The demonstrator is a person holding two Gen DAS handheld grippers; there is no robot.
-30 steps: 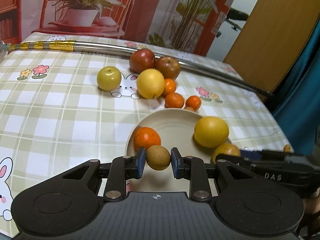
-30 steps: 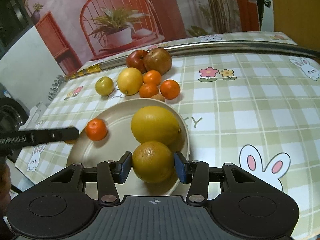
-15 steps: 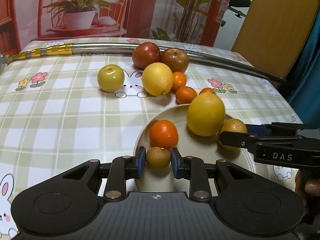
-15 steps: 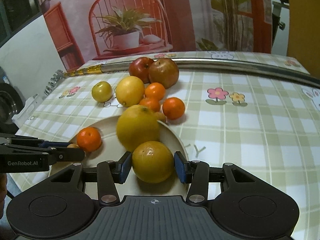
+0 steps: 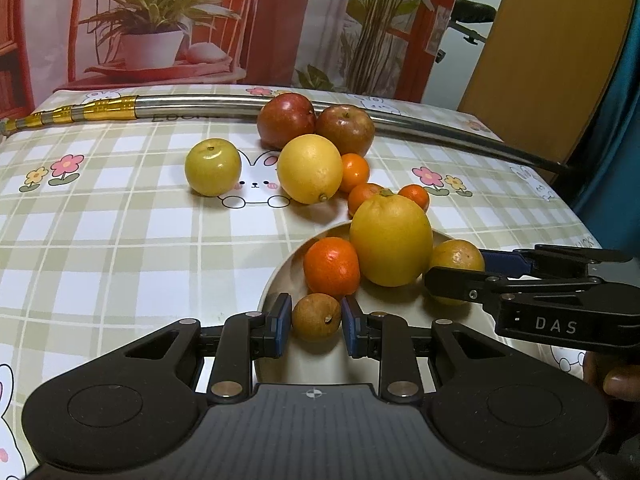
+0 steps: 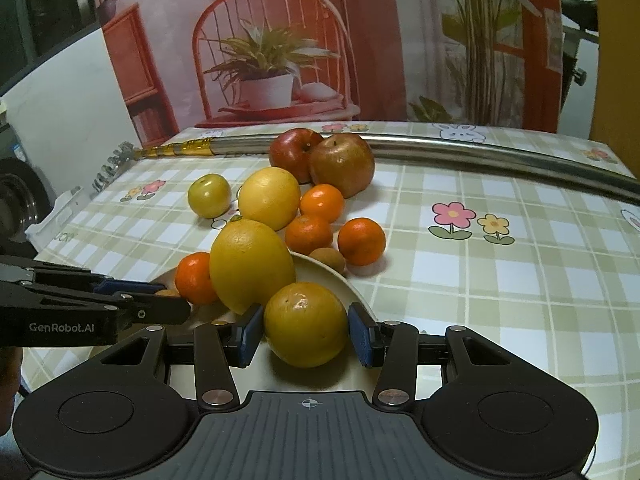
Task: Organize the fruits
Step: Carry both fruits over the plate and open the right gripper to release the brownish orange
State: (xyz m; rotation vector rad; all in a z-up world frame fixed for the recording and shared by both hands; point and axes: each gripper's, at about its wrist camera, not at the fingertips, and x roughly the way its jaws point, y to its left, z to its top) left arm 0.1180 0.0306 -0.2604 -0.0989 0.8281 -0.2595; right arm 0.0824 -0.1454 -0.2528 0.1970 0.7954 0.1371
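A beige plate (image 5: 280,276) (image 6: 336,276) holds a large yellow citrus (image 5: 390,240) (image 6: 250,264) and a tangerine (image 5: 331,266) (image 6: 194,278). My left gripper (image 5: 314,320) is shut on a small brown fruit (image 5: 316,317), low over the plate's near rim. My right gripper (image 6: 306,330) is shut on a yellow-orange fruit (image 6: 306,324) (image 5: 456,258) over the plate's right side. On the cloth beyond lie two red apples (image 5: 286,124), a yellow apple (image 5: 213,166), a lemon-yellow citrus (image 5: 310,168) and three tangerines (image 6: 362,240).
A long steel pole (image 5: 192,106) with a gold end lies across the back of the checked tablecloth (image 5: 120,240). Another small brown fruit (image 6: 328,259) sits by the plate's far rim. The table's right edge (image 5: 576,216) is near the plate.
Both grippers came lower and closer over the plate with their fruits. The large yellow citrus rolled across the plate toward the tangerine.
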